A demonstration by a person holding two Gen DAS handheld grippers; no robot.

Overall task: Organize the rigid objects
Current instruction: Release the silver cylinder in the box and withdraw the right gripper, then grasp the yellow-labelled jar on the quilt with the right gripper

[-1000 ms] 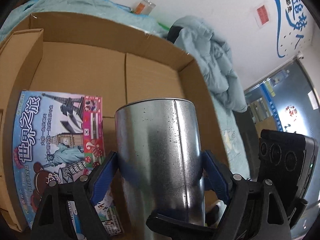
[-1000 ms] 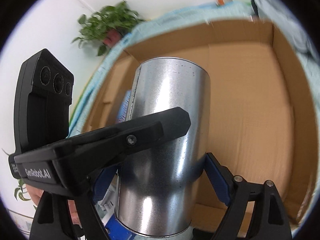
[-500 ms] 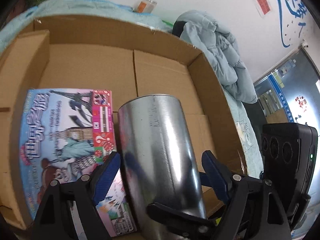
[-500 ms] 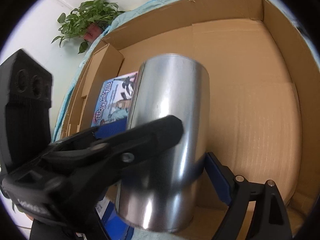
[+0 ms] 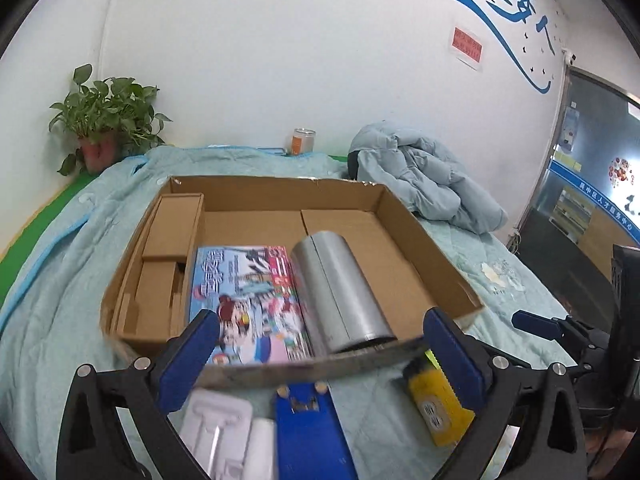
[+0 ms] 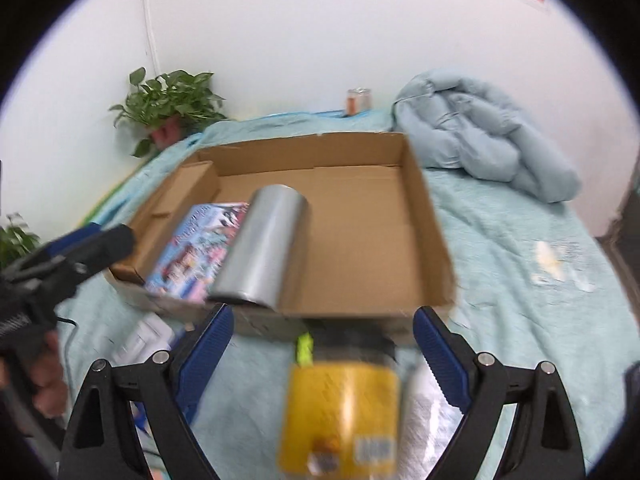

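Note:
A silver metal cylinder [image 5: 340, 292] lies on its side in the open cardboard box [image 5: 436, 256], beside a colourful game box [image 5: 244, 300]. The cylinder [image 6: 264, 252], the game box [image 6: 196, 248] and the cardboard box [image 6: 428, 220] also show in the right wrist view. My left gripper [image 5: 320, 356] is open and empty, just in front of the box's near wall. My right gripper [image 6: 320, 356] is open and empty, over a yellow item [image 6: 340, 412] on the bed.
On the bedspread in front of the box lie a blue flat piece [image 5: 308, 432], a white plastic tray [image 5: 216, 428] and the yellow item [image 5: 436, 404]. A light blue jacket [image 5: 432, 188], a potted plant [image 5: 104, 124] and a jar [image 5: 302, 142] lie behind the box.
Both grippers have let go of the metal cylinder, opened and pulled back out of the box. The cylinder now lies on its side inside the box.

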